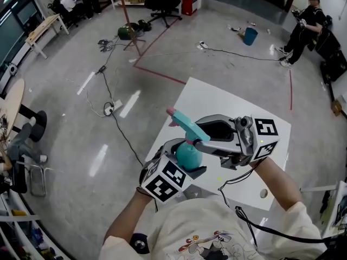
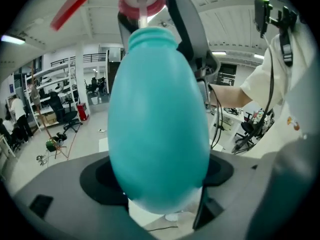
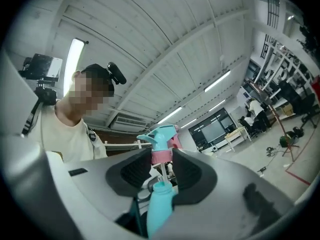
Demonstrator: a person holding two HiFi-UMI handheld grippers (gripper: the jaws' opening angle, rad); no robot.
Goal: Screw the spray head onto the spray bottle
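**Q:** Assembly status?

**A:** Not yet threaded. The left gripper [image 2: 160, 176] fingers clamp the spray bottle [image 2: 157, 129] body. The right gripper [image 3: 162, 169] fingers clamp the spray head [image 3: 161, 136] at its pink collar [image 3: 161, 156], just above the bottle neck, with the dip tube [image 2: 143, 19] inserted. Remaining: seat the collar and rotate.

**Q:** Surroundings?

**A:** A white surface [image 1: 238, 107] lies below the bottle. Beyond it is a concrete floor [image 1: 81, 112] with cables [image 1: 126, 137] and red tape [image 1: 160, 75].

You are in a big open lab or workshop hall: a polished concrete floor [image 1: 70, 107] marked with red tape [image 1: 160, 75], cables [image 1: 126, 136] trailing loose across it, an office chair [image 1: 165, 4], a long workbench [image 1: 46, 28] by the wall, metal storage racks [image 2: 47, 84], strip lights [image 3: 72, 59] on a ribbed white ceiling, and a plain white surface [image 1: 217, 99] before you
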